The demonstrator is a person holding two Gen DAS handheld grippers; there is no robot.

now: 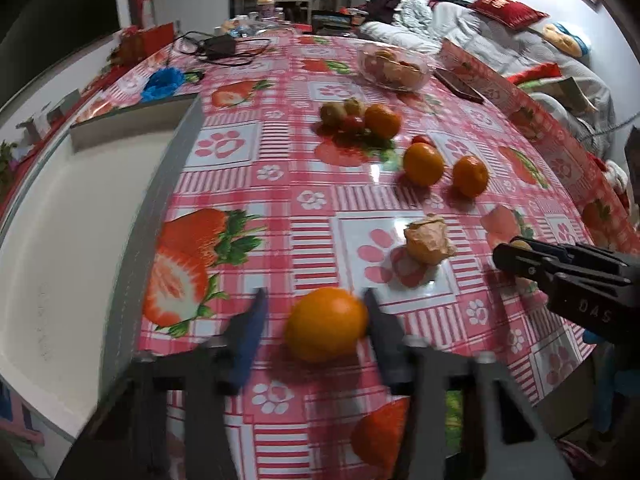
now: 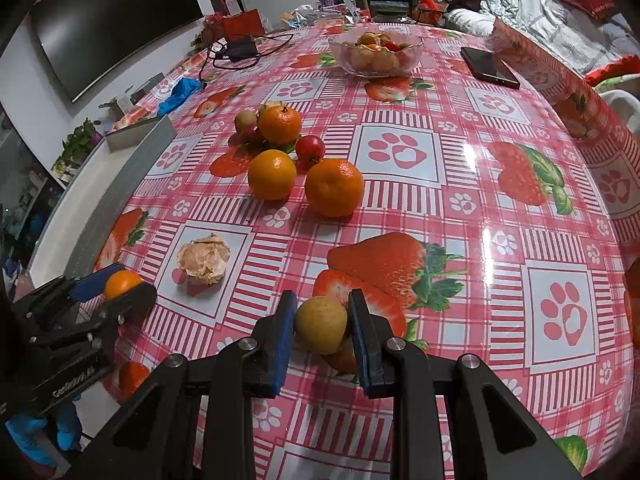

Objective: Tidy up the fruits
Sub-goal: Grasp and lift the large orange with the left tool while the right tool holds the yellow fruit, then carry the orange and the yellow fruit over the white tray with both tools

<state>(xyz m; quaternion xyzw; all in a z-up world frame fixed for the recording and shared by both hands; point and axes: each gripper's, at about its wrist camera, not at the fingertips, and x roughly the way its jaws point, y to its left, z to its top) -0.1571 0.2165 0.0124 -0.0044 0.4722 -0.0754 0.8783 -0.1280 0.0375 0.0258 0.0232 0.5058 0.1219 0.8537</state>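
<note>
My left gripper (image 1: 314,300) is open around an orange (image 1: 326,323) on the table; the orange touches the right finger and a gap shows at the left finger. It also shows in the right wrist view (image 2: 120,280). My right gripper (image 2: 322,300) is shut on a small yellow-green fruit (image 2: 321,324) just above the tablecloth. Two oranges (image 2: 272,174) (image 2: 334,187), a red fruit (image 2: 310,149) and a far cluster with another orange (image 2: 279,123) lie mid-table. A glass bowl (image 2: 374,65) of fruit stands at the back.
A white tray with a grey rim (image 1: 160,184) lies along the left. A husked fruit (image 2: 205,258) lies near the front. A phone (image 2: 489,66) lies at the back right, a charger with cables (image 2: 240,50) and a blue cloth (image 2: 180,92) at the back left.
</note>
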